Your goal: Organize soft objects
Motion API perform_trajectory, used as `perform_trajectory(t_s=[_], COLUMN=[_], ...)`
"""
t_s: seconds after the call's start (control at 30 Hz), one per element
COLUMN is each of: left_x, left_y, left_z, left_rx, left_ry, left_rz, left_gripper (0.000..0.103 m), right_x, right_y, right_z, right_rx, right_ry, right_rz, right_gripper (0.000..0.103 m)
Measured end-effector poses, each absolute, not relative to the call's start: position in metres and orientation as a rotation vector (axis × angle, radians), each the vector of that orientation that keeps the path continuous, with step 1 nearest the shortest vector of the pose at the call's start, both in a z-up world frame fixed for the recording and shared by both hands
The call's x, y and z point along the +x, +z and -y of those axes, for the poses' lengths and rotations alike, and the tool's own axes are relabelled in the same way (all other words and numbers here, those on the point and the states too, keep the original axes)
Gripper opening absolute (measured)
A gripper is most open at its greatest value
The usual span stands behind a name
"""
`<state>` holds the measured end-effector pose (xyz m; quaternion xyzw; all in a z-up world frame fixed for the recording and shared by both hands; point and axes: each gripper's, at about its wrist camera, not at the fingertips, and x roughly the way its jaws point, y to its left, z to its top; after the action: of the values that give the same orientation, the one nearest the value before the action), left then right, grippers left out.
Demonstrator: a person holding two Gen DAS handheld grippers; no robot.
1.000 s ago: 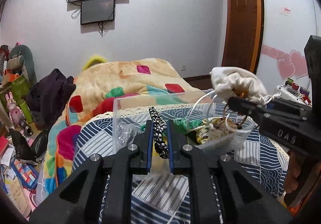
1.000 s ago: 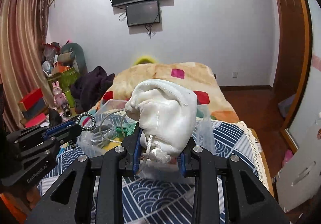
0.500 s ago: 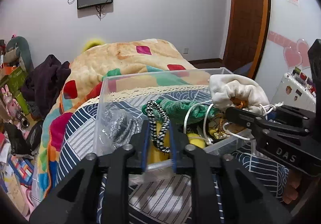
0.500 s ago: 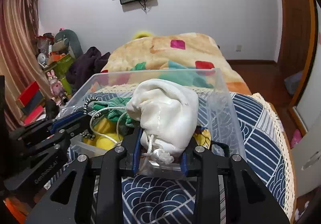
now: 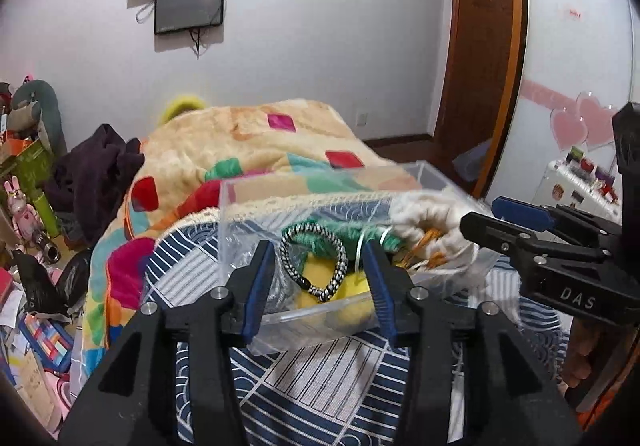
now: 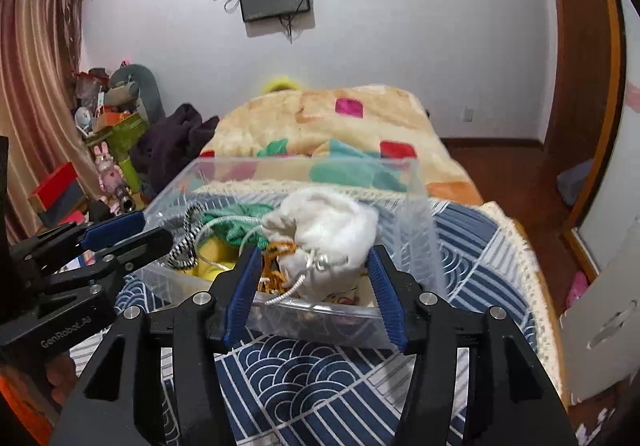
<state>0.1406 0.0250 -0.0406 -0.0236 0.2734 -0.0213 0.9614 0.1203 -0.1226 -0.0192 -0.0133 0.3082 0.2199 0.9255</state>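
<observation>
A clear plastic box (image 5: pixel 304 316) (image 6: pixel 420 214) sits on the blue patterned cloth on the bed. My left gripper (image 5: pixel 320 262) is open at the box's near edge. The black-and-white braided cord loop (image 5: pixel 316 266) (image 6: pixel 184 242) lies loose between its fingers, inside the box. My right gripper (image 6: pixel 312 266) is open over the box's near wall. The white drawstring pouch (image 6: pixel 328 230) (image 5: pixel 424 214) rests in the box between its fingers. A green knitted item (image 6: pixel 236 222), yellow soft things (image 5: pixel 316 298) and orange yarn (image 6: pixel 276 274) also lie in the box.
The blue and white patterned cloth (image 6: pixel 320 378) covers the near bed. A colourful patchwork blanket (image 5: pixel 240 150) lies behind the box. Dark clothes (image 5: pixel 96 174) and toys (image 6: pixel 108 166) clutter the left. A wooden door (image 5: pixel 480 66) is on the right.
Both grippers have opened. The cord loop and the white pouch have dropped from the fingers into the clear box.
</observation>
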Motion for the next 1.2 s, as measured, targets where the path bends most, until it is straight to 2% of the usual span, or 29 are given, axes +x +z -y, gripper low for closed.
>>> perform_trajectory(t_s=[0.13, 0.23, 0.4, 0.43, 0.5, 0.67, 0.77, 1.2], left_x=[0.12, 0.102, 0.071, 0.065, 0.056, 0.039, 0.031, 0.027], left_y=[-0.017, -0.001, 0.023, 0.027, 0.032, 0.04, 0.041, 0.034], left_z=[-0.028, -0.024, -0.018, -0.016, -0.014, -0.01, -0.005, -0.005], left_rx=[-0.081, -0.058, -0.047, -0.047, -0.05, -0.053, -0.037, -0.042], left_ry=[-0.047, -0.025, -0.023, -0.028, -0.033, -0.039, -0.031, -0.01], left_rz=[-0.485, -0.422, -0.33, -0.315, -0.294, -0.254, -0.233, -0.232], left_gripper=[0.047, 0.047, 0.058, 0.062, 0.069, 0.095, 0.101, 0.103], right_x=[0.105, 0.093, 0.068, 0.063, 0.057, 0.042, 0.039, 0.027], right_y=[0.004, 0.02, 0.046, 0.051, 0.055, 0.062, 0.061, 0.056], right_z=[0.131, 0.135, 0.145, 0.146, 0.149, 0.155, 0.158, 0.156], right_rx=[-0.013, -0.013, 0.008, 0.013, 0.02, 0.029, 0.042, 0.009], right_ry=[0.456, 0.452, 0.484, 0.49, 0.494, 0.487, 0.478, 0.463], right_rz=[-0.554, -0.49, -0.392, -0.375, -0.349, -0.298, -0.276, -0.25], right_gripper=[0.056, 0.063, 0.066, 0.067, 0.078, 0.089, 0.103, 0.103])
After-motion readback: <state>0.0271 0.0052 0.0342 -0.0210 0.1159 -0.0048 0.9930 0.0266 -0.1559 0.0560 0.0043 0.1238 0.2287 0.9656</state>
